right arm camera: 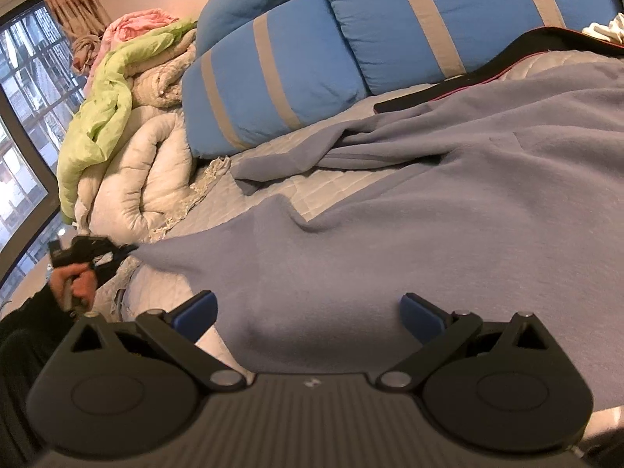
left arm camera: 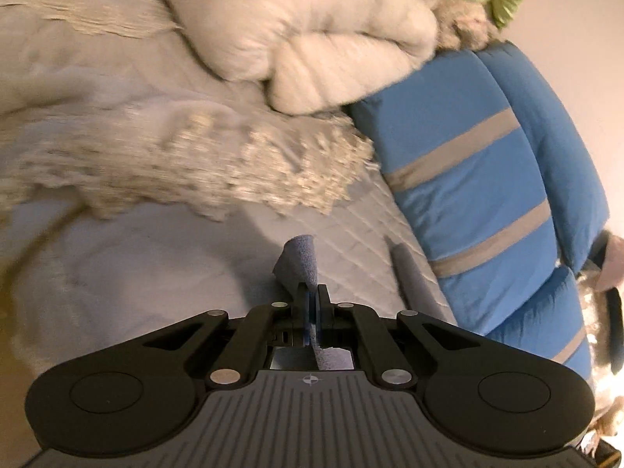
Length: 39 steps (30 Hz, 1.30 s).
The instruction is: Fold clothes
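Your bed's pretty crowded along the far side: 2 fat blue pillows with grey stripes lean against the wall, and to their left sits a rolled cream comforter with a lime-green sheet and something pink heaped on top. A fringed cream throw lies just beside the comforter, and a dark flat thing with a pink edge lies on the bed just beyond the garment, below the pillows.

The grey-blue fleece garment is spread over the quilted grey bedspread, with 1 sleeve-like part bunched up toward the pillows.

Your left gripper has its fingers pressed together, pinching a corner of that fleece; a little flap of it sticks up past the tips. Only the right wrist view shows the whole picture there: your left hand at the bed's edge, the gripper pulling the fabric corner out to a taut point. The left wrist view is blurry and mostly shows the throw, the comforter and the pillows up close, plus the diamond stitching on the bedspread.

Your right gripper has its blue-padded fingers spread wide, hanging over the near part of the fleece with nothing between them.

Fleece looks soft and matte, the comforter puffy, the throw stringy.
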### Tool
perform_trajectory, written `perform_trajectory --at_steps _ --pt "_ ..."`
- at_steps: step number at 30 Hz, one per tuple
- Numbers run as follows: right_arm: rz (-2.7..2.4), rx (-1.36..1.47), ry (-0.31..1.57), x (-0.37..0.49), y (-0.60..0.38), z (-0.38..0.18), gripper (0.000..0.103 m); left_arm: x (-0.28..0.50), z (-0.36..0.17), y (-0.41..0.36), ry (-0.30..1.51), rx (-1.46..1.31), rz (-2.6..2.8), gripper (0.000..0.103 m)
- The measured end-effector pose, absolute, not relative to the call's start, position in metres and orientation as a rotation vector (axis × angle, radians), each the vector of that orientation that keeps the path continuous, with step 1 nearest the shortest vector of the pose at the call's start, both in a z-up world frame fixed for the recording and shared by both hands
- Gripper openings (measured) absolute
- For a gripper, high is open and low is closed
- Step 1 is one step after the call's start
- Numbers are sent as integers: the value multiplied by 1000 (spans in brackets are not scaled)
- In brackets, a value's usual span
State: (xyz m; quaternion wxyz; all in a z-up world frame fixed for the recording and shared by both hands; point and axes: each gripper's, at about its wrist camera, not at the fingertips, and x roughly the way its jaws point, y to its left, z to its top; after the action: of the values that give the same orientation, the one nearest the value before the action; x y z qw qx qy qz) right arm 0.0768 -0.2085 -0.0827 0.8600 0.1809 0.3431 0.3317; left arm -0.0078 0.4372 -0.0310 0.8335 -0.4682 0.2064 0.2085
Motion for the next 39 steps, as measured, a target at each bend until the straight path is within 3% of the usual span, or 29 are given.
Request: perform_trajectory --at_steps 12,16,20,23,28,35,36,37,39 --pt "668 374 738 77 -208 -84 103 -36 -42 447 607 -906 512 4" --pt "669 372 740 77 -208 -85 103 -33 -33 443 713 -745 625 20" --pt "674 364 739 78 -207 -86 103 -22 -14 441 681 -589 617 34" --pt "680 353 748 78 -206 -87 103 0 -10 444 689 -540 561 40" --pt "676 338 749 75 -203 -86 103 39 -8 447 719 -473 487 40" --pt "662 357 758 79 -205 -88 103 67 -26 452 805 -525 501 38" --pt "662 359 758 79 -205 -88 103 67 -25 450 804 -510 498 32" --pt "662 361 759 80 -205 -89 103 67 -24 447 797 -506 482 4" --pt "663 354 759 79 -204 -89 103 66 -21 443 769 -468 484 2"
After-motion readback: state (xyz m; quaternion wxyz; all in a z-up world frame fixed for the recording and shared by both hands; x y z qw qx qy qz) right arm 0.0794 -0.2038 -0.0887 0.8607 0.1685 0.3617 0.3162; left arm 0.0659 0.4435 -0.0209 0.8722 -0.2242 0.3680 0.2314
